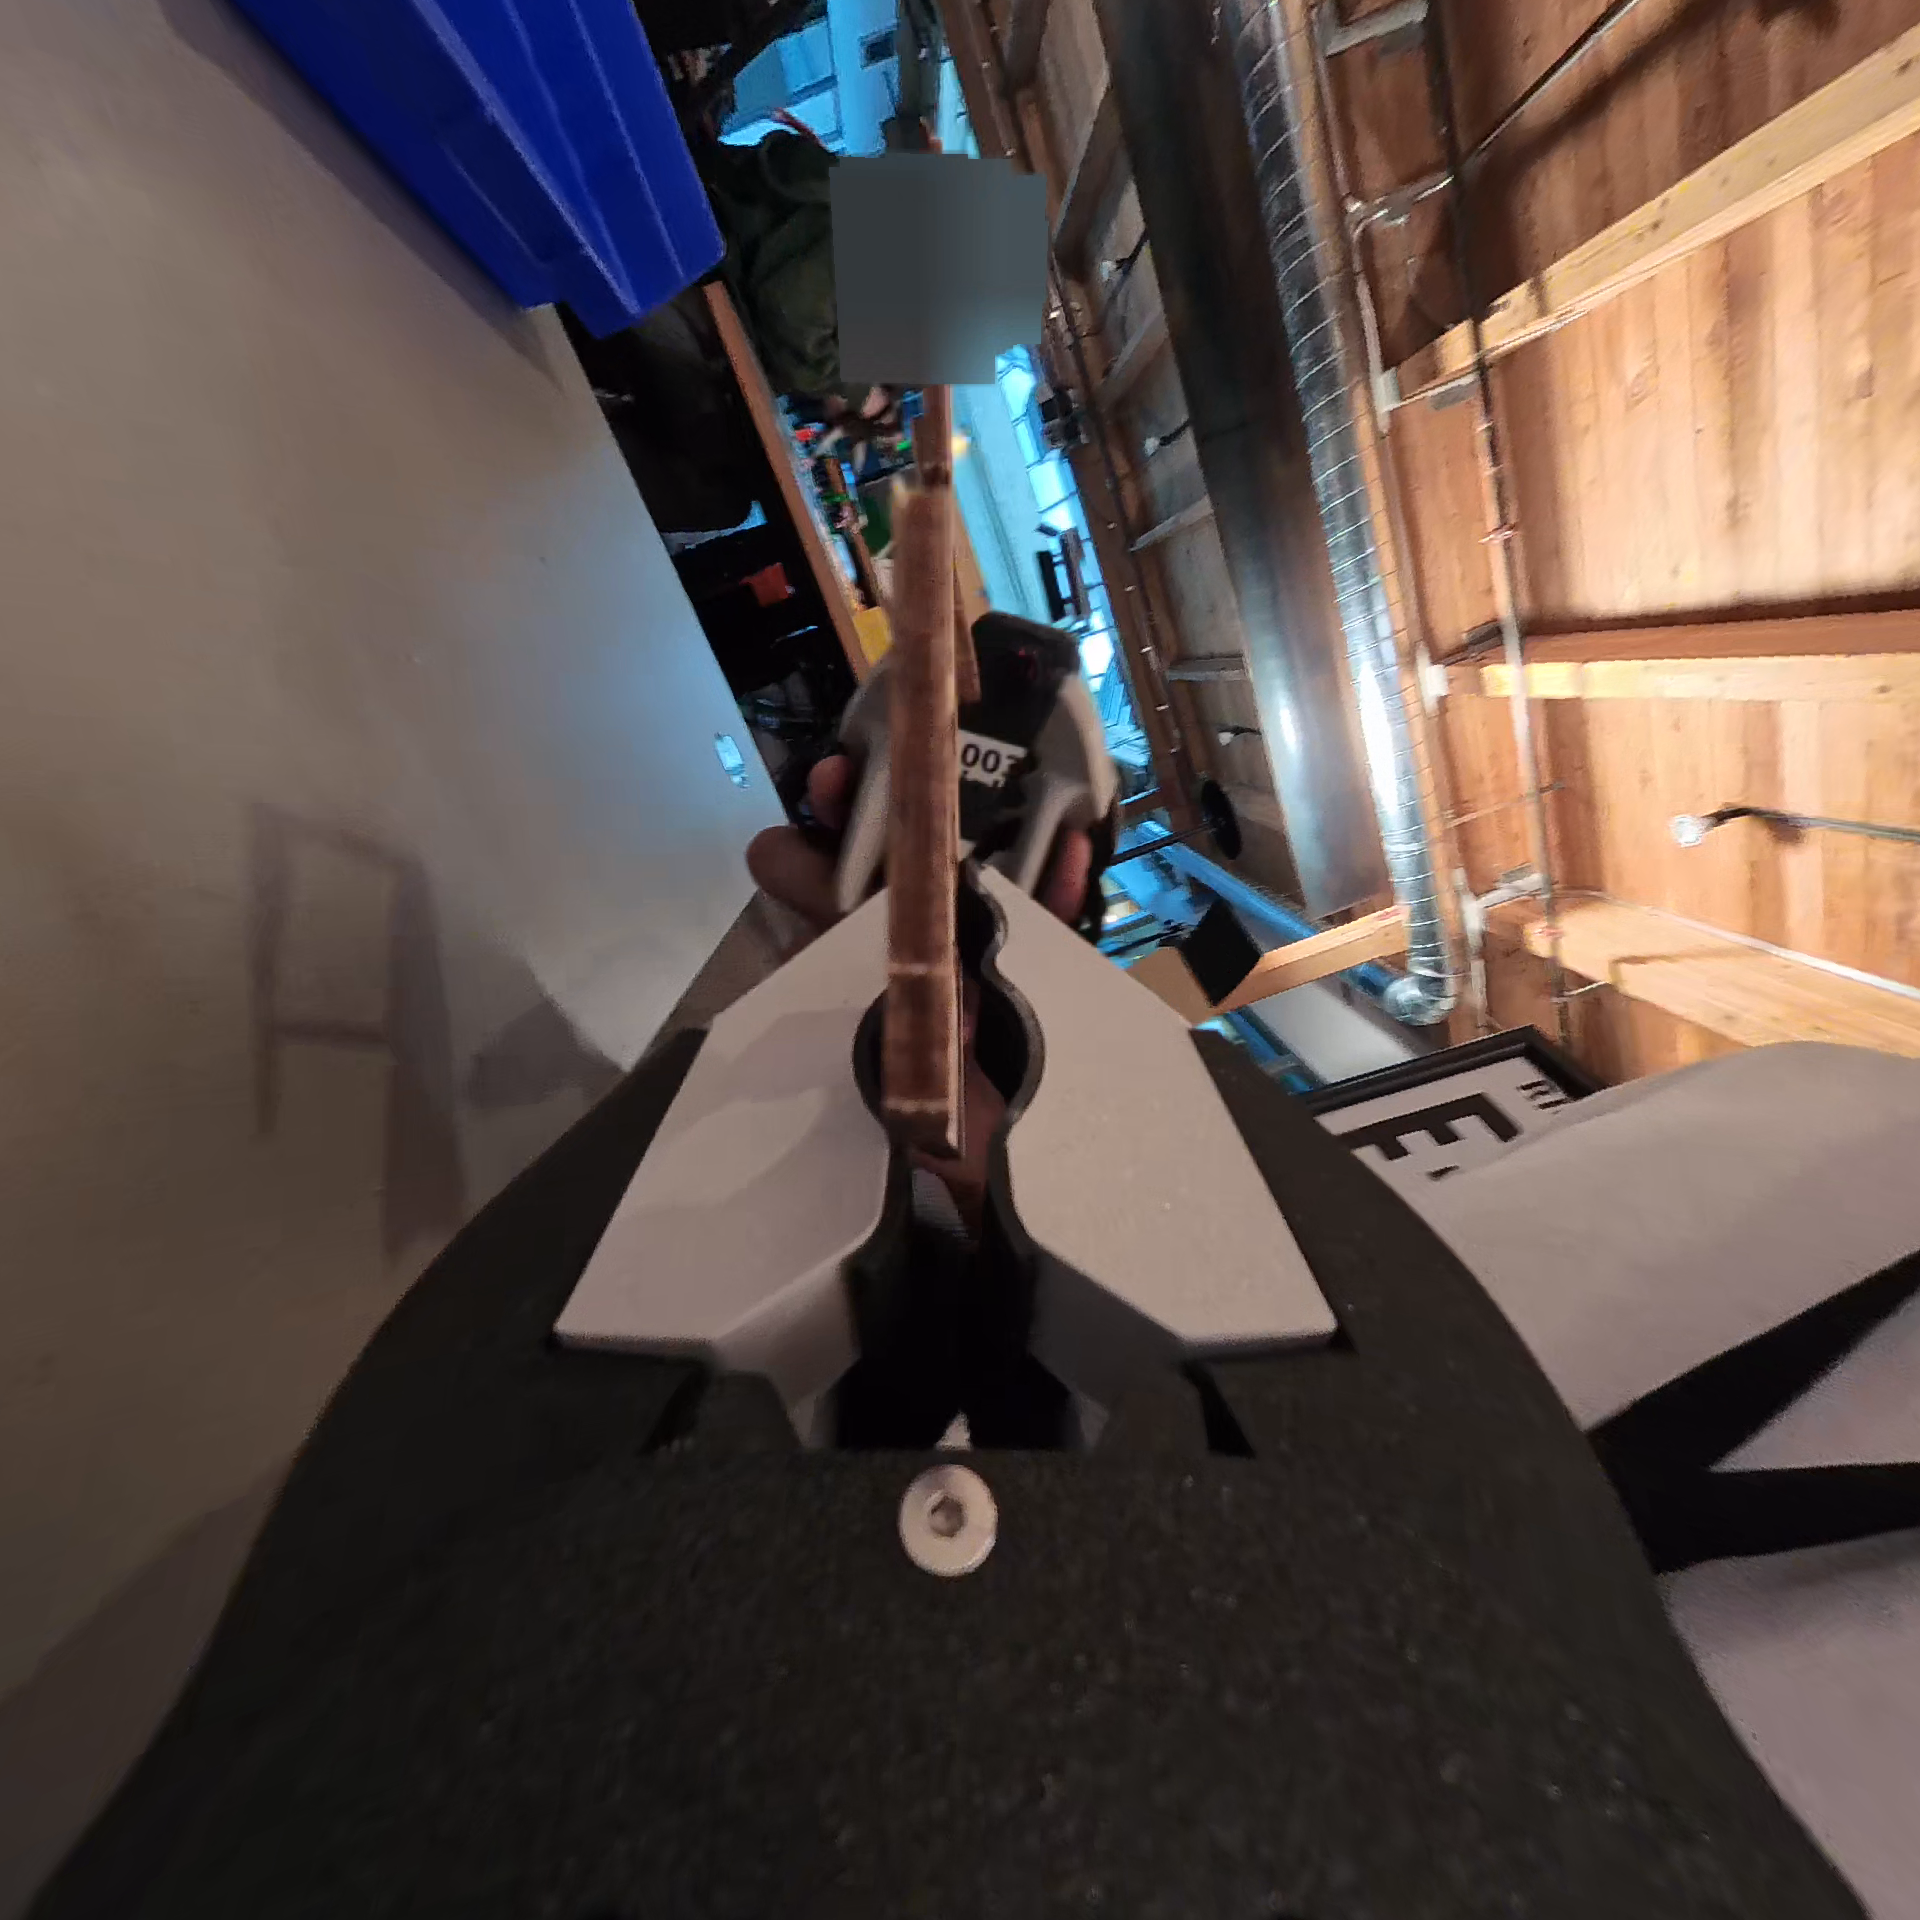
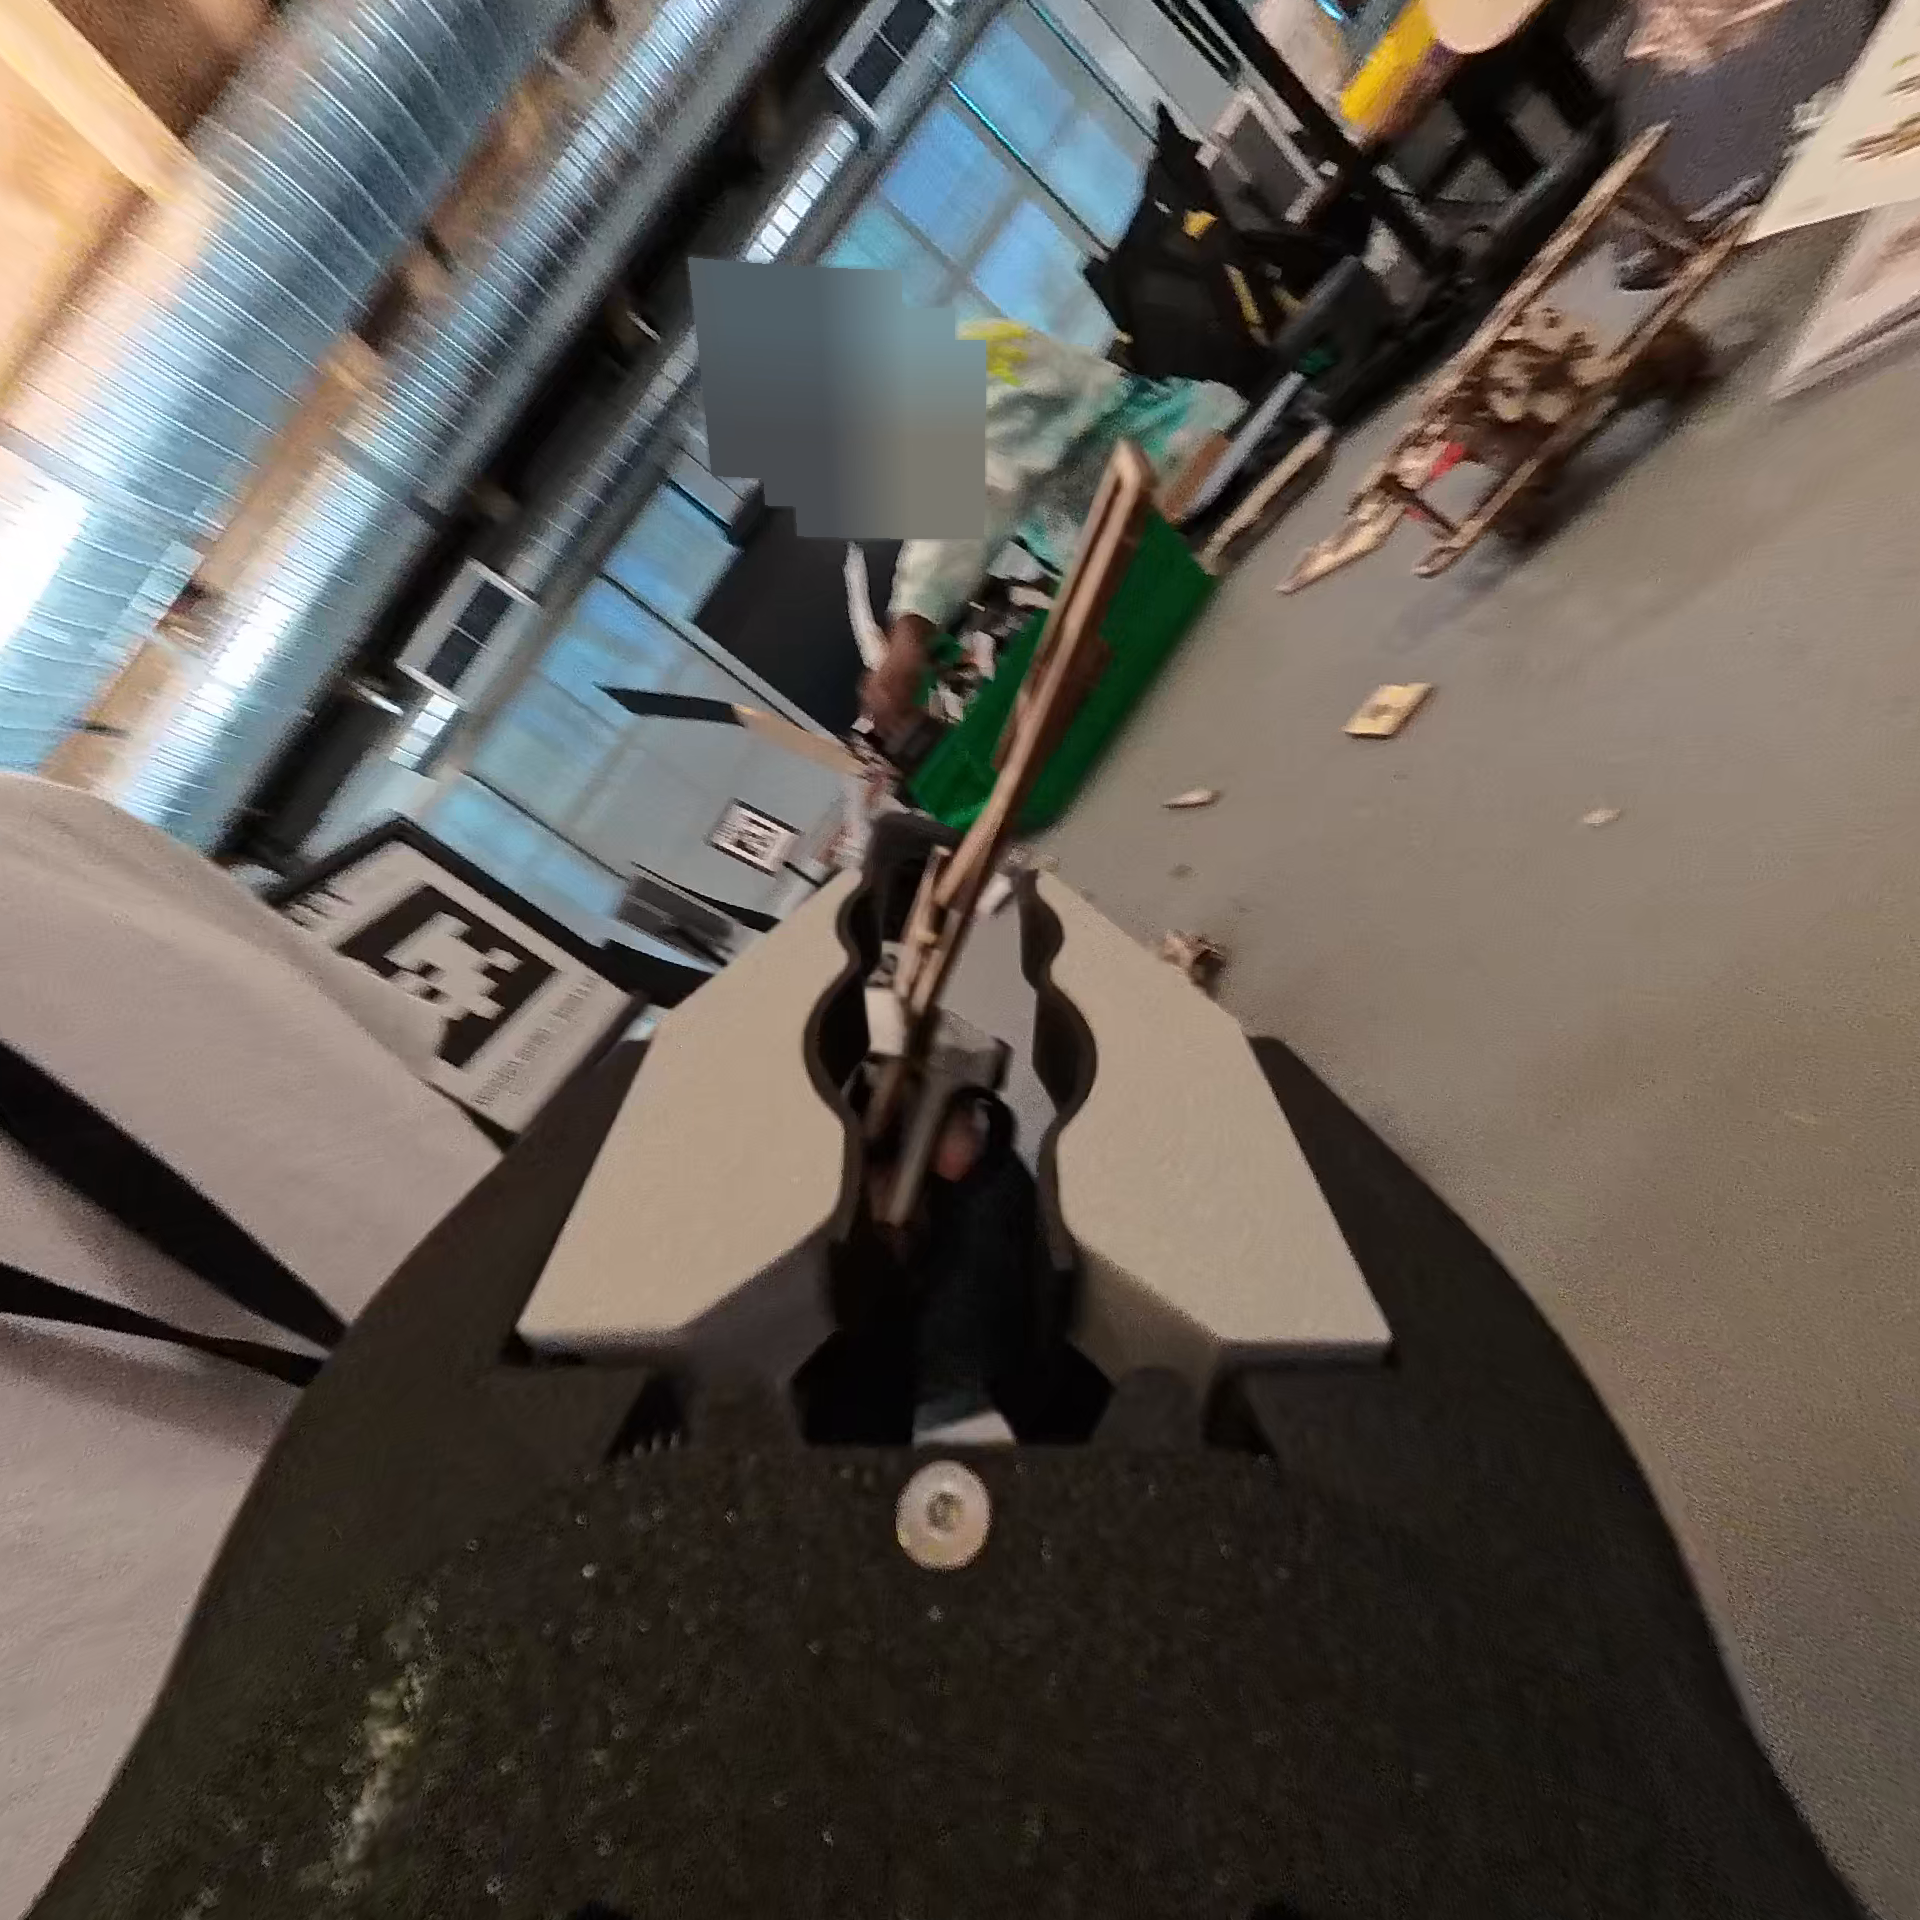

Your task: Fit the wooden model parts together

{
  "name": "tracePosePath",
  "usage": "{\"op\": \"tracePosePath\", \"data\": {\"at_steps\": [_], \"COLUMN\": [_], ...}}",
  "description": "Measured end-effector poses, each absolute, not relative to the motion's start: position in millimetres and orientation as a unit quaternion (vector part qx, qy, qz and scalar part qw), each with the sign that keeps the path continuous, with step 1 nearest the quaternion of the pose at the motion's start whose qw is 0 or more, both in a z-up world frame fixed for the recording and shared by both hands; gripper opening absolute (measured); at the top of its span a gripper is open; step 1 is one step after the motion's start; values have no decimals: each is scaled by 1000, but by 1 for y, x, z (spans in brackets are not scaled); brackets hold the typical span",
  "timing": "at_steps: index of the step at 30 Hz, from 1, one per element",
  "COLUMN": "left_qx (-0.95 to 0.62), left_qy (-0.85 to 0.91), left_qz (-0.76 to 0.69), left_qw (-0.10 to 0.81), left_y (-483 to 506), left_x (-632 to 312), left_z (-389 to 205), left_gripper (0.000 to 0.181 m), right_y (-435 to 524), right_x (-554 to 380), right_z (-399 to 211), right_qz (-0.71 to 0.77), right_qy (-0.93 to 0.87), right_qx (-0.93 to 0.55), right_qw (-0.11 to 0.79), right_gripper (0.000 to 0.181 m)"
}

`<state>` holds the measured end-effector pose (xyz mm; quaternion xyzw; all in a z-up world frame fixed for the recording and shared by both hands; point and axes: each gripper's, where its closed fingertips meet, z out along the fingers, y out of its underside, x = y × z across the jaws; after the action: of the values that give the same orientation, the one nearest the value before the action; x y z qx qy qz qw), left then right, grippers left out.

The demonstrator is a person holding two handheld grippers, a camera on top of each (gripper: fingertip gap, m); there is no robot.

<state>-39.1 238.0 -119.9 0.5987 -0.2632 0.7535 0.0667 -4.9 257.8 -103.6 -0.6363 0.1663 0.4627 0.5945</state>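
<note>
My left gripper is shut on a flat wooden part, seen edge-on and sticking straight out past the fingertips. My right gripper faces it from the other side. Its jaws stand apart around the same wooden part, which runs slanted through the gap without clearly touching either finger. The right gripper also shows in the left wrist view, held by a hand, just behind the wood. The left gripper shows between my right fingers. The right view is blurred. Both grippers are held above the grey table.
A blue bin stands at the table's edge. A green bin stands at the far side. A part-built wooden model and loose wooden pieces lie on the table. A person sits beyond the table. Left tips to right tips: about 5 centimetres.
</note>
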Motion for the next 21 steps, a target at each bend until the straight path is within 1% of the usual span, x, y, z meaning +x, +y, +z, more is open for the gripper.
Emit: {"op": "tracePosePath", "data": {"at_steps": [2, 5, 11, 14, 16, 18, 21], "left_qx": [607, 610, 622, 628, 629, 632, 637], "left_qy": [-280, -283, -303, -324, -333, -346, -366], "left_qz": [742, 739, 722, 708, 703, 693, 678], "left_qw": [47, 38, 17, -1, -7, -16, -32], "left_y": [239, 241, 241, 240, 239, 238, 237], "left_x": [-40, -41, -45, -45, -46, -47, -48], "left_z": [-124, -125, -131, -135, -136, -138, -141], "left_gripper": [0, 0, 0, 0, 0, 0, 2], "right_y": [263, 270, 271, 272, 272, 271, 272], "right_x": [-9, -13, -12, -10, -11, -14, -16], "right_z": [-103, -120, -126, -123, -124, -126, -130], "right_qz": [484, 446, 416, 426, 431, 423, 406], "right_qy": [176, 178, 184, 196, 197, 186, 177], "right_qx": [-624, -669, -687, -676, -676, -686, -704], "right_qw": [588, 567, 567, 569, 564, 562, 555], "right_gripper": [25, 21, 21, 12, 13, 6, 5]}}
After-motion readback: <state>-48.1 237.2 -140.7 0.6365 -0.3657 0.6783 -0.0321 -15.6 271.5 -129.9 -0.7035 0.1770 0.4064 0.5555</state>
